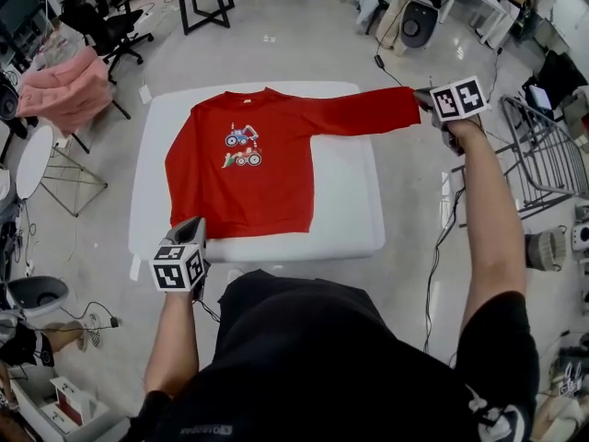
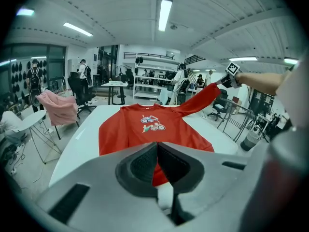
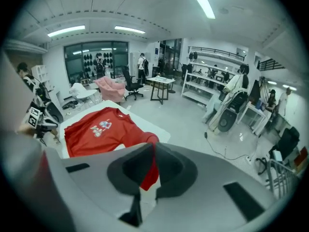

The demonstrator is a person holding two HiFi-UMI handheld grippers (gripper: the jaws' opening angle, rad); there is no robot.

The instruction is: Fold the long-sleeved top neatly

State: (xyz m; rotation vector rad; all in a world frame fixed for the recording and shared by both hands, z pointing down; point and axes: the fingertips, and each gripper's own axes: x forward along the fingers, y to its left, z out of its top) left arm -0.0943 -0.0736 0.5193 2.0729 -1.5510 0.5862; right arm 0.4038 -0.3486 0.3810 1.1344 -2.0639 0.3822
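Red cloth fills the middle of the white table (image 1: 348, 201): the long-sleeved top (image 1: 248, 182) lies flat there, face up, its neck towards the far edge and a small vehicle print (image 1: 242, 147) on the chest. The hem (image 1: 244, 230) runs along the near edge of the table, closest to you.

Your left gripper (image 1: 193, 226) sits low at the hem's left corner. In the left gripper view its jaws are pressed together at the tips with a strip of red fabric caught between the pads, so it pinches the top there.

Your right gripper (image 1: 423, 98) is raised beyond the table's right edge, your arm stretched out. It pinches the cuff of one sleeve (image 1: 368, 113); the right gripper view shows red cloth clamped between the nearly closed jaws and hanging below them. That sleeve is pulled out straight and taut from the shoulder, lifted off the table towards the cuff.

The other sleeve (image 1: 177, 168) lies down along the body on the opposite side.

A pink garment (image 1: 64, 90) is draped over a chair well apart from the table, on the floor to your left.
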